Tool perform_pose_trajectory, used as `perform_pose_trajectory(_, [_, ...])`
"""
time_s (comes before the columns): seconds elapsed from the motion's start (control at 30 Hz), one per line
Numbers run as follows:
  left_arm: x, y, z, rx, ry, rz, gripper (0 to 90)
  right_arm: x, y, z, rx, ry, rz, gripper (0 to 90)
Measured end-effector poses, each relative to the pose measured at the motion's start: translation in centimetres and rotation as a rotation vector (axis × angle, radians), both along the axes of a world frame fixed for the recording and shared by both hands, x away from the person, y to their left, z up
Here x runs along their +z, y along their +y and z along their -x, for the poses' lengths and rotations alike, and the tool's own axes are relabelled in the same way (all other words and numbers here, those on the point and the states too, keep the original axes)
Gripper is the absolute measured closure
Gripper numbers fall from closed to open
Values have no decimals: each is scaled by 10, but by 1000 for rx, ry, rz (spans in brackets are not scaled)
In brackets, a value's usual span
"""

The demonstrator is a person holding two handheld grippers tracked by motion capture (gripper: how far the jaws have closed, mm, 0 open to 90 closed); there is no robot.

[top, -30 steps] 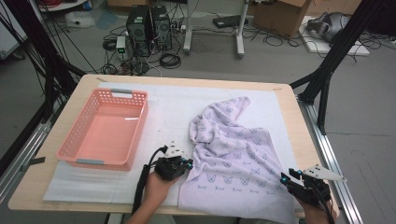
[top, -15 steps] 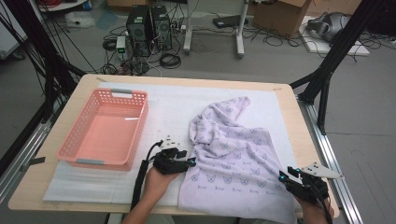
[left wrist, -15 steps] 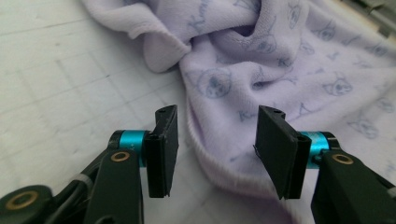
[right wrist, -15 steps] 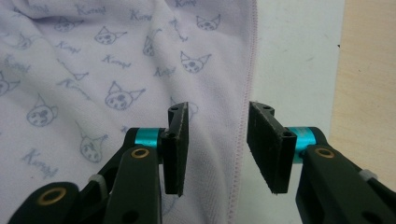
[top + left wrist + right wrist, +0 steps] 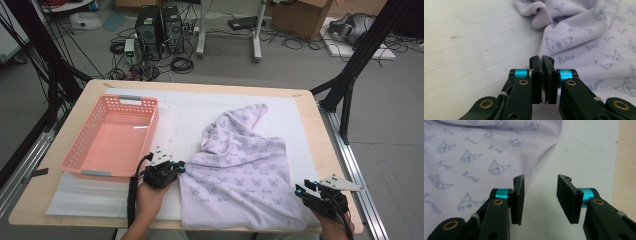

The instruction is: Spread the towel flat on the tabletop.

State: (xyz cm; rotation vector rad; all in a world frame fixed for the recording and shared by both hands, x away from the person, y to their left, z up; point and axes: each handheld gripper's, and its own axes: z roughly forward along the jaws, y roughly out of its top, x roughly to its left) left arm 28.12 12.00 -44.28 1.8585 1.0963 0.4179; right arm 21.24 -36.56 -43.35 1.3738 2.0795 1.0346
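left gripper (image 5: pixel 176 167) has slid in to the lavender towel (image 5: pixel 240 175) left edge, jaws pinched together there (fabric between them unclear) | right gripper (image 5: pixel 306 189) agape at towel's 4 o'clock corner | towel mid-tabletop (image 5: pixel 320 145), fold likely next

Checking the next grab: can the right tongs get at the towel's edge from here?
Probably yes. The right tongs are open, the towel edge lies just beside one jaw on the white mat, nothing between.

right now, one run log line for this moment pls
left gripper: shut at towel left edge | right gripper: open beside right edge | basket: empty
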Motion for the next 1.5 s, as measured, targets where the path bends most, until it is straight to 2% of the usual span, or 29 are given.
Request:
perform_pose_trajectory(0.07, [-2,6,0,0,8,15,859,0,6,-4,12,5,0,548])
perform_pose_trajectory(0.17, [-5,6,1,-17,16,38,844,2,14,-15,17,-8,-50,519])
perform_pose_trajectory(0.2, [-6,6,1,-26,19,50,821,4,16,-20,17,-15,-51,518])
perform_pose_trajectory(0.3, [-8,4,-2,-58,62,105,588,3,26,-39,28,3,-49,503])
perform_pose_trajectory(0.33, [-8,2,-3,-72,69,108,556,1,29,-45,39,19,-45,505])
perform_pose_trajectory(0.4, [-8,-2,-4,-88,67,87,519,-7,40,-57,69,56,-9,524])
perform_pose_trajectory(0.43, [-8,-4,-4,-94,72,82,521,-11,45,-62,78,73,19,543])
perform_pose_trajectory(0.47, [-9,-6,-6,-98,76,75,528,-13,49,-66,81,67,39,599])
perform_pose_trajectory(0.5, [-9,-8,-6,-98,78,60,559,-12,50,-68,93,52,43,778])
perform_pose_trajectory(0.53, [-9,-10,-7,-92,80,44,620,-12,51,-71,116,47,57,821])
perform_pose_trajectory(0.6, [-9,-12,-9,-79,72,14,782,-12,52,-78,111,30,81,843])
perform_pose_trajectory(0.63, [-9,-12,-11,-67,72,11,835,-12,51,-82,91,18,90,845])
perform_pose_trajectory(0.67, [-9,-13,-13,-57,75,16,854,-12,48,-87,66,7,93,845])
perform_pose_trajectory(0.77, [-8,-21,-19,-63,53,-29,874,-11,38,-100,-14,-42,120,845])
perform_pose_trajectory(0.83, [-7,-29,-22,-54,16,-57,879,-9,36,-103,-79,-124,163,845])
perform_pose_trajectory(0.87, [-7,-33,-24,-39,5,-60,879,-9,36,-106,-120,-147,174,844])
perform_pose_trajectory(0.9, [-7,-35,-28,-21,1,-73,879,-9,36,-106,-120,-147,174,844])
perform_pose_trajectory(0.93, [-6,-36,-31,1,-8,-76,879,-9,36,-108,-123,-129,164,840])
perform_pose_trajectory(0.97, [-6,-35,-33,18,-13,-64,878,-10,36,-108,-117,-112,154,821])
perform_pose_trajectory(1.03, [-5,-32,-33,44,-7,-36,834,-10,35,-105,-97,-100,135,713])
perform_pose_trajectory(1.1, [-3,-28,-27,35,-18,-35,695,-7,30,-96,-81,-113,72,652])
perform_pose_trajectory(1.13, [-2,-25,-24,34,-8,-13,596,-6,25,-92,-72,-113,47,614])
perform_pose_trajectory(1.17, [-2,-21,-19,18,-2,8,548,-6,21,-87,-67,-104,29,598])
perform_pose_trajectory(1.23, [-1,-15,-9,-10,0,37,515,-6,12,-75,-39,-83,-15,569])
perform_pose_trajectory(1.33, [-4,-8,7,-54,26,55,477,-9,3,-55,-22,-65,-50,555])
perform_pose_trajectory(1.47, [-7,-2,27,-87,55,94,460,-12,-3,-35,0,-24,-6,555])
perform_pose_trajectory(1.5, [-8,-2,31,-95,69,102,454,-11,-4,-31,1,-16,-9,554])
